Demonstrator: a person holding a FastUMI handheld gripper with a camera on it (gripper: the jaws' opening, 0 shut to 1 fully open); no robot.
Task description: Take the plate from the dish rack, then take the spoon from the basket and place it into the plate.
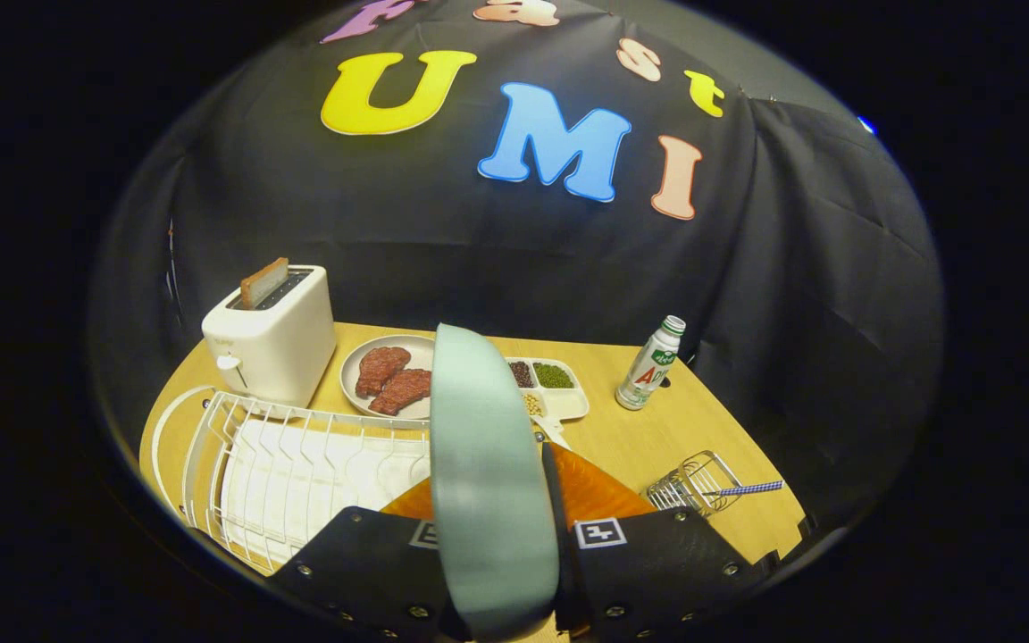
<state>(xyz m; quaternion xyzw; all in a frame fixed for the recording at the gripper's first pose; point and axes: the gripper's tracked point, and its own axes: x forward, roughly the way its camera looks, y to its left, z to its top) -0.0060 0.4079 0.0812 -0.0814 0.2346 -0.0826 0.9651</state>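
A pale green plate (488,464) stands on edge between my two black fingers (648,563), and my gripper (498,572) is shut on it, holding it above the table. The white wire dish rack (300,464) lies below and to the left of the fingers, with no dishes in its slots. To the right of the fingers sits a small wire basket (691,484). A spoon with a blue checked handle (747,488) pokes out of the basket to the right.
On the wooden table (657,429) beyond the plate stand a white toaster (271,338) with a slice in it, a plate of meat (389,375), a divided tray of beans (555,388) and a small bottle (651,364). An orange sheet (595,491) lies under the fingers.
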